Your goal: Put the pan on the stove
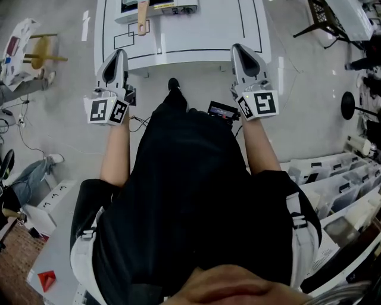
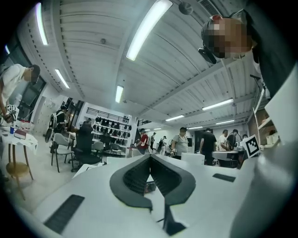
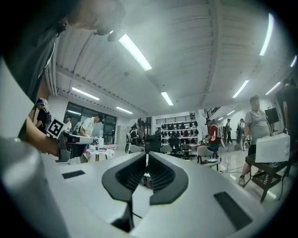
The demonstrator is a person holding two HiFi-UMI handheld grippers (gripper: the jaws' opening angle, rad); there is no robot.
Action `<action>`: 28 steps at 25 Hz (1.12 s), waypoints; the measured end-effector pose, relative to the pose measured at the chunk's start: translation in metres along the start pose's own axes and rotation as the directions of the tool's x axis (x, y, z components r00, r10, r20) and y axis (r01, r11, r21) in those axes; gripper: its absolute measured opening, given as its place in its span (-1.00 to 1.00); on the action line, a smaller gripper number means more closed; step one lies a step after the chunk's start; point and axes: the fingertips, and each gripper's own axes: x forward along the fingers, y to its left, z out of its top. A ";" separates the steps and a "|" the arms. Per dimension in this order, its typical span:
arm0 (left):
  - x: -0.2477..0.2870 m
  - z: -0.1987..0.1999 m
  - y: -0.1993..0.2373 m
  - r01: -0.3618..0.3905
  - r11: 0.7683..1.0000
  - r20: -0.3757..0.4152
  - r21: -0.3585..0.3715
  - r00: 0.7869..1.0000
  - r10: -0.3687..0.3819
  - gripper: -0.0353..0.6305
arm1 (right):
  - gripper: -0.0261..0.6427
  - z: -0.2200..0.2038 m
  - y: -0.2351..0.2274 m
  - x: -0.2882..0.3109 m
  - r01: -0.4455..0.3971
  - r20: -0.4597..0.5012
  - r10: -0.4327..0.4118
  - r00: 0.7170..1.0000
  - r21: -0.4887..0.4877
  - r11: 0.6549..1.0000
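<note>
Both grippers are held in front of the person, just short of the white table's (image 1: pixel 202 36) near edge, and both point up and out into the room. My left gripper (image 1: pixel 121 53) (image 2: pixel 150 157) has its jaws closed together with nothing between them. My right gripper (image 1: pixel 238 47) (image 3: pixel 147 155) is shut and empty too. At the table's far side a wooden handle (image 1: pixel 142 18) sticks out toward me from a flat light-grey appliance (image 1: pixel 178 7) that the top edge of the head view cuts off. The pan's body does not show.
Black lines mark out areas on the table top. A wooden stool (image 1: pixel 41 50) and cables lie on the floor at left. Stacked white bins (image 1: pixel 333 179) stand at right, with a black stand base (image 1: pixel 348 104) beyond them. Several people, chairs and tables fill the room.
</note>
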 end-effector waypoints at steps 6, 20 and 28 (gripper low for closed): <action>-0.048 -0.010 -0.039 -0.005 1.000 -0.029 0.014 1.000 0.006 -0.84 | -0.83 -0.015 0.024 -0.048 -0.010 -0.003 0.010 1.000 0.034 0.999; -0.099 -0.030 -0.045 0.043 0.998 -0.077 -0.040 0.996 -0.046 -0.84 | -0.84 -0.020 0.094 -0.081 -0.011 -0.021 0.012 1.000 0.068 0.998; -0.144 -0.017 0.008 0.048 0.996 -0.082 -0.072 0.995 -0.054 -0.84 | -0.84 -0.019 0.154 -0.059 0.012 -0.052 -0.008 0.999 0.077 0.997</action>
